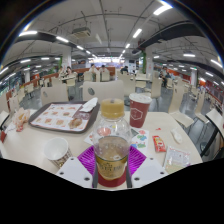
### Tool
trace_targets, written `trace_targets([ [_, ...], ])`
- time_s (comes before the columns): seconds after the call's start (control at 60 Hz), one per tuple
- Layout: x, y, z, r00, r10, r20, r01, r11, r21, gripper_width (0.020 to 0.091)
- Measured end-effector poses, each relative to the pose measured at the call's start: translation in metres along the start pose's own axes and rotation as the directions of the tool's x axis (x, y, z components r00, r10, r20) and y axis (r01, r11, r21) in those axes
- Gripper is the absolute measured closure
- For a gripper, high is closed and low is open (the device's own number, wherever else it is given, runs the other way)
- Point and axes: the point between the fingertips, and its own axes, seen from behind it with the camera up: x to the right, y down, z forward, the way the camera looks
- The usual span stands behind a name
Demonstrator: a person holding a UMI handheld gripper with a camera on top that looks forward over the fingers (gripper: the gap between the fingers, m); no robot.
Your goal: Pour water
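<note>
A clear plastic bottle [112, 157] with a red band low on its label stands between my fingers. The purple pads [88, 158] press on it from both sides, so my gripper [112, 162] is shut on the bottle. It is held upright above the near edge of a pale table [40, 140]. Just beyond the bottle is an amber-topped container [112, 108]; I cannot tell whether it touches the bottle. To its right stands a red paper cup [140, 108].
A brown tray [62, 117] with a printed paper liner lies at the left of the table. A small patterned paper cup [57, 150] stands near the left finger. Sachets and napkins [160, 143] lie at the right. Other tables and chairs fill the hall behind.
</note>
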Motion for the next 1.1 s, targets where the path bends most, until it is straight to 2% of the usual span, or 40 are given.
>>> trace_targets([
  [0.017,0.000,0.005,-0.001,1.000,0.000,0.004,0.000,1.000,-0.004,0.0707],
  [0.05,0.000,0.000,-0.003,1.000,0.003,0.008,-0.003,0.999,0.034,0.0722],
  [0.183,-0.003,0.002,0.000,1.000,0.002,0.008,-0.002,0.999,0.038,0.0694],
  [0.3,-0.002,0.005,-0.001,1.000,0.006,0.003,-0.006,1.000,0.002,0.0589],
  [0.333,0.000,0.007,-0.005,1.000,0.009,-0.007,-0.009,1.000,-0.020,0.0532],
  [0.383,-0.001,0.010,-0.012,1.000,0.017,-0.015,-0.017,0.998,-0.055,0.0339],
  [0.4,-0.001,0.011,-0.015,1.000,0.019,-0.017,-0.020,0.998,-0.066,0.0251],
  [0.417,-0.001,0.012,-0.014,1.000,0.021,-0.020,-0.022,0.997,-0.074,0.0241],
  [0.45,-0.001,0.011,-0.026,0.999,0.024,-0.034,-0.027,0.996,-0.090,0.0286],
  [0.517,-0.002,0.010,-0.048,0.997,0.020,-0.068,-0.028,0.993,-0.118,0.0241],
  [0.783,-0.048,0.020,-0.164,0.992,0.056,-0.111,-0.083,0.965,-0.250,0.0255],
  [0.9,-0.072,0.017,-0.212,0.990,0.074,-0.119,-0.101,0.965,-0.241,0.0255],
  [1.1,-0.090,0.013,-0.249,0.988,0.075,-0.133,-0.103,0.969,-0.223,0.0255],
])
